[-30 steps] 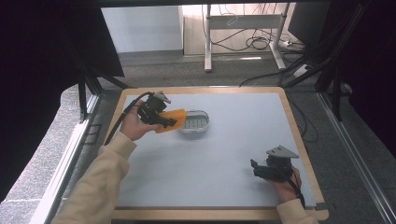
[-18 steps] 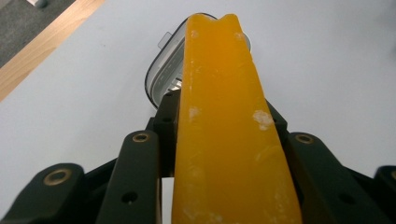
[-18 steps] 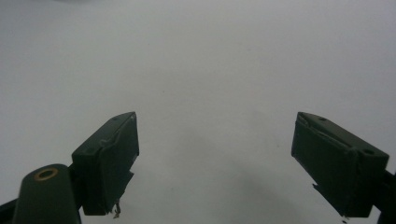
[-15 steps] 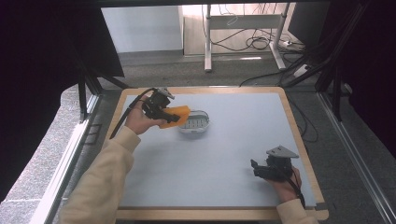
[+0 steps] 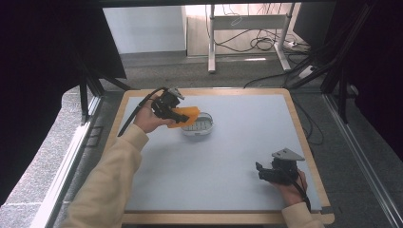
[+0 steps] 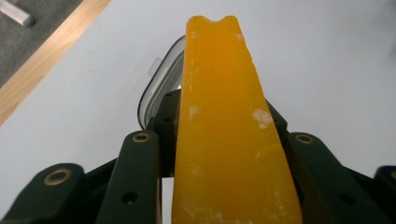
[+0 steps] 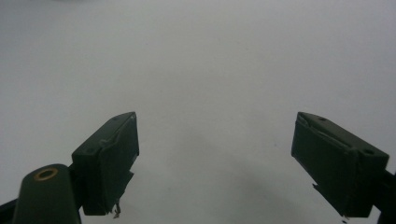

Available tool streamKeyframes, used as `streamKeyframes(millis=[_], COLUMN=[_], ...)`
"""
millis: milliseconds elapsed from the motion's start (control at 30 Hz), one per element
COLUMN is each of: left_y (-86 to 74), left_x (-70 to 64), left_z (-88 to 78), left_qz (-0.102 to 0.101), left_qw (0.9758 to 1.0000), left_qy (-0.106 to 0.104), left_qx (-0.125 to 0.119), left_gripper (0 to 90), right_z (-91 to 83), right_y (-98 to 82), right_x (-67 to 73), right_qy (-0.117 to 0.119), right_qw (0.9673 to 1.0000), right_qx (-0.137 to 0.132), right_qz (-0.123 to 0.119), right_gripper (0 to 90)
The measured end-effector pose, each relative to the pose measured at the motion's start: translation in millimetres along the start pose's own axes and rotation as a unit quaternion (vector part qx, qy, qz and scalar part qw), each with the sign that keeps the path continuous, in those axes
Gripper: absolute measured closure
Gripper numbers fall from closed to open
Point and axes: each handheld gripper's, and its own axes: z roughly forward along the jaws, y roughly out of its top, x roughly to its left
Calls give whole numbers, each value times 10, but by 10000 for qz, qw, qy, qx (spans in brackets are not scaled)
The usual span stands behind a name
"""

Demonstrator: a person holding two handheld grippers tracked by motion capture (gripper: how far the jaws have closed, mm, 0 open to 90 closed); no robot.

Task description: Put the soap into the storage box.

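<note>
My left gripper point(image 5: 177, 114) is shut on an orange sponge-like block point(image 5: 185, 116), held edge-on between its jaws in the left gripper view point(image 6: 229, 130). The block hangs over the left rim of a small clear oval container point(image 5: 199, 126) at the back left of the mat; in the left gripper view the container's rim point(image 6: 159, 84) peeks out behind the block. Near the front right of the mat my right gripper point(image 5: 260, 172) rests low, pointing left. In the right gripper view it point(image 7: 215, 158) stands open, with bare mat between its pads.
A pale grey mat point(image 5: 228, 156) covers a wooden-edged table point(image 5: 309, 147). Beyond the far edge lie floor, desk legs and loose cables point(image 5: 261, 42). Dark frame posts stand to either side of the table.
My left hand has carried the orange block to the right, from beside the container to over its left rim. The right gripper has stayed put.
</note>
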Motion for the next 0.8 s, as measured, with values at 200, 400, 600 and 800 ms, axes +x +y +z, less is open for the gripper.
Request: streamKeyframes(millis=[200,400,600,800], left_y=[61,65,63,66], left_x=[-21,-13,28,67], left_z=[41,100,149,231], left_qz=[77,101,61,49], left_qw=[10000,9999,10000,9999], left_qy=[-36,-70,-70,-139], left_qx=[-9,15,-18,-52], left_gripper=[621,621,621,621], right_z=[3,7,9,11], right_y=[-4,-6,-8,-8], right_x=[-6,-3,-3,3], right_qy=[-10,-20,-31,-32], right_qw=[10000,10000,10000,10000], right_qx=[6,18,24,29], right_qz=[11,-2,-4,-27], right_gripper=[152,152,152,152])
